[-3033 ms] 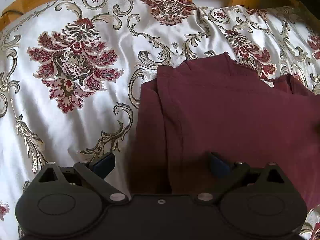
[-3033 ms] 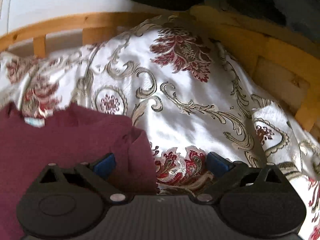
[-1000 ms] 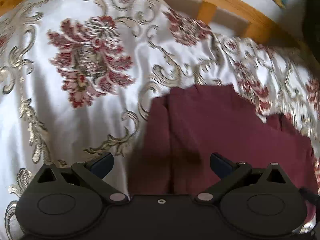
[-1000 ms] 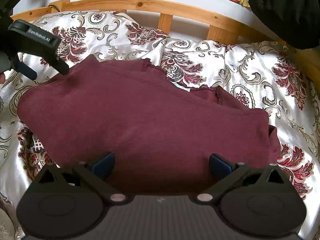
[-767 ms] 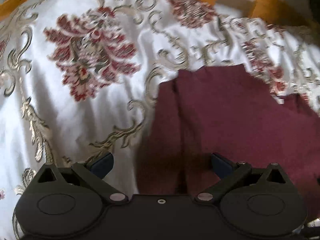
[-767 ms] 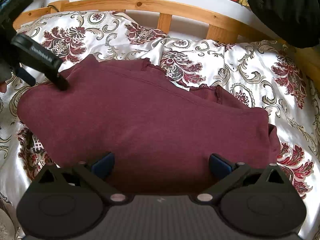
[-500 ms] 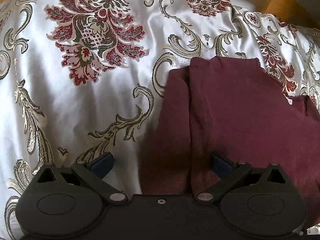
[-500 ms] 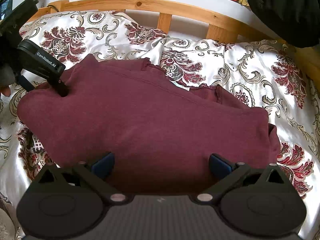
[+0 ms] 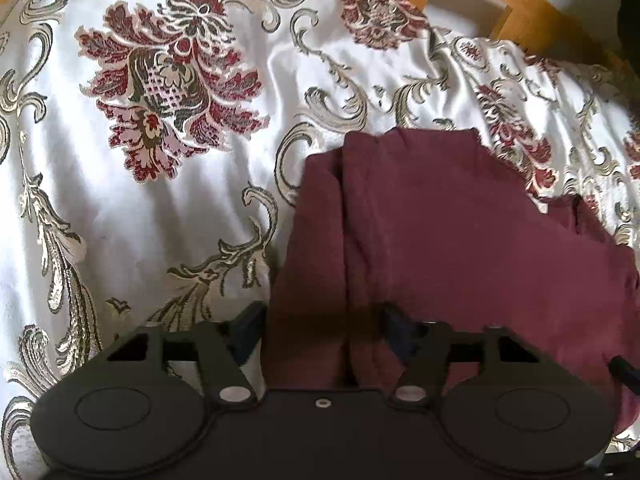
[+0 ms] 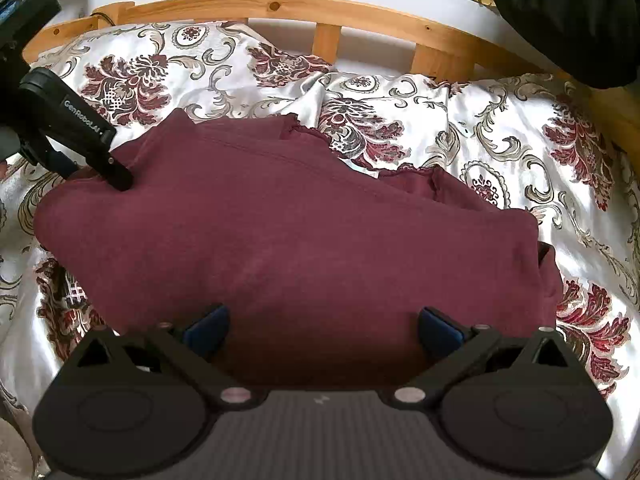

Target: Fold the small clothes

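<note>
**One maroon top, half folded, and the left jaws closing on its edge**

One soft maroon top lies across the middle of the bed, on a shiny floral bedspread that looks slippery. I'd guess the knit is light and floppy, so it'll sag from any single pinch; grabbing the doubled edge at its left end seems the best bet. The left gripper points steeply down right there, its jaws have just been closing with that folded edge between them, though I can't tell if the pads bite yet. The right gripper hangs over the near edge of the top, jaws wide apart, holding nothing.
</note>
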The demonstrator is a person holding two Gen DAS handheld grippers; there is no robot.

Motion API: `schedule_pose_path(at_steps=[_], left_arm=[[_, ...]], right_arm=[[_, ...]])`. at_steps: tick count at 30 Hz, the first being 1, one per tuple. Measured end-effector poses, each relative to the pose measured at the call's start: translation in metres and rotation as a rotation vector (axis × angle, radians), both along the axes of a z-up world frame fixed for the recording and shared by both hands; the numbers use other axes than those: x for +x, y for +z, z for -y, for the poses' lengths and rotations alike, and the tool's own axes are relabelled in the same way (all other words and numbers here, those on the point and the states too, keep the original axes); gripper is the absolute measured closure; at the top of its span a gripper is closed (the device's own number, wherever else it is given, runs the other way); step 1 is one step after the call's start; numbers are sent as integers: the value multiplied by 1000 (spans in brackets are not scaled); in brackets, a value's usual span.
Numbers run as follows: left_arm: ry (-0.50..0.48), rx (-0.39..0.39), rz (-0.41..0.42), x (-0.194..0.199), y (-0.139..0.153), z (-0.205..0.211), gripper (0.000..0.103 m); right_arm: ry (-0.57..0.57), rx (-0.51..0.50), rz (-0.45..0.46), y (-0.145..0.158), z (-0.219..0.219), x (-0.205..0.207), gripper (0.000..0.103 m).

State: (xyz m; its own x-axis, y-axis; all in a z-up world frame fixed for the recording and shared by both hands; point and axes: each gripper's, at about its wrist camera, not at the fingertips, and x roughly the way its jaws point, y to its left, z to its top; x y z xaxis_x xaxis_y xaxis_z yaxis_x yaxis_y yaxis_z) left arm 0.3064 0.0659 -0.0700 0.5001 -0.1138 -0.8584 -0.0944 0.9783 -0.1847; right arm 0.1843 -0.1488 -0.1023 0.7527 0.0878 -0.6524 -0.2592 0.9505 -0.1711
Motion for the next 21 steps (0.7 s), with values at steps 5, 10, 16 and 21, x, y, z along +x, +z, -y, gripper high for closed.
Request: schedule_pose_path(at_steps=[5, 10, 16, 21], left_arm=[[7, -4, 44, -6, 7, -1, 66], [-7, -21, 105, -13, 19, 0, 79], [-80, -7, 153, -18, 39, 13, 87], [-114, -21, 188, -22, 59, 32, 89]], right_arm=[[-21, 45, -37, 1, 5, 4, 0], [-44, 105, -95, 4, 14, 9, 0], [-44, 119, -140, 9, 17, 13, 0], [-58, 136, -176, 17, 25, 16, 0]])
